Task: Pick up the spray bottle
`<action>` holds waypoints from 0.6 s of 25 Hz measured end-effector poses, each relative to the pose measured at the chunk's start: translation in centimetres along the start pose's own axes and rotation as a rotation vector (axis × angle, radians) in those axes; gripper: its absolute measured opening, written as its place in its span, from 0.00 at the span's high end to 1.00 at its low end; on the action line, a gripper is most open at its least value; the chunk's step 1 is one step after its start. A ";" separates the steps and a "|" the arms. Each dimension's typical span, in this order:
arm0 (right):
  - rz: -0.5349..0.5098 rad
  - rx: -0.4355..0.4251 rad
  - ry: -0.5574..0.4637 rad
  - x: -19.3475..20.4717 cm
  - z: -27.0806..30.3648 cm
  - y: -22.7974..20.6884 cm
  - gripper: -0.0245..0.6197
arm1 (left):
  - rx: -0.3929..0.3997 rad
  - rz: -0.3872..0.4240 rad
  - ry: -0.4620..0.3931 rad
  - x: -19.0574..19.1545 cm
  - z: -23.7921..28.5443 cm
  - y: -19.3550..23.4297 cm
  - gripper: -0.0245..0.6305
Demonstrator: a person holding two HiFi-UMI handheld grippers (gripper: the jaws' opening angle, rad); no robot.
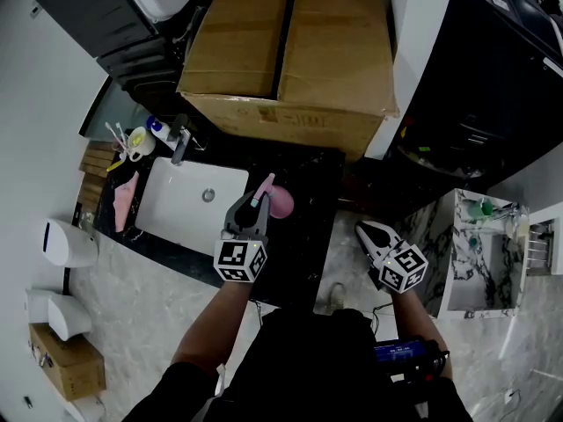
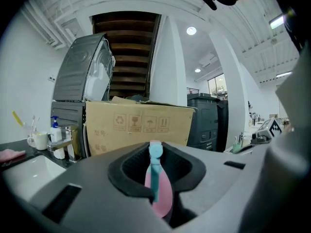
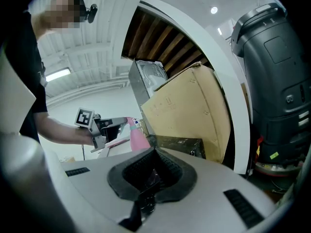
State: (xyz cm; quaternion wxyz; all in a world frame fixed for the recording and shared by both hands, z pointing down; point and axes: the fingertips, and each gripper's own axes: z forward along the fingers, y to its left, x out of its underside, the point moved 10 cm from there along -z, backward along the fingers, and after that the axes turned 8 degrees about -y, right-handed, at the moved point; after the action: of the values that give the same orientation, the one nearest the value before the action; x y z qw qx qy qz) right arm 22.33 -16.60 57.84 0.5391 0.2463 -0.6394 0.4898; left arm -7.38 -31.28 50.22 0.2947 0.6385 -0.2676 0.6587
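The left claw was clamped on the upright spray bottle straight ahead of it, while the right claw, closed and empty, hung well apart to the right.

Black counter with a white sink set in (tap at the far rim). Left of the sink, a pink cloth; beyond it, a cup of brushes and a pump bottle. Along the far edge, a big carton.
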 end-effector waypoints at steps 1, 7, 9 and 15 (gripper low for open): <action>0.000 0.000 0.000 0.0 -0.1 0.0 0.92 | 0.001 -0.002 -0.001 0.0 0.0 -0.1 0.86; -0.003 -0.013 -0.001 0.1 -0.3 0.1 0.92 | 0.006 -0.008 -0.009 -0.2 -0.7 -0.6 0.86; -0.005 -0.021 0.000 0.0 -0.4 0.1 0.92 | 0.001 -0.011 -0.012 -0.3 -1.0 -0.8 0.86; -0.011 -0.057 0.004 -0.2 -0.6 -0.1 0.92 | -0.031 -0.014 -0.018 -0.7 -2.4 -1.6 0.86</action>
State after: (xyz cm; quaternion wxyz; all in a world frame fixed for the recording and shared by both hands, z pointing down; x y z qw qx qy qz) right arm 22.76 -16.10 57.70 0.5500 0.2333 -0.6506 0.4688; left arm -7.83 -28.47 49.43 0.3067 0.6416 -0.2762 0.6465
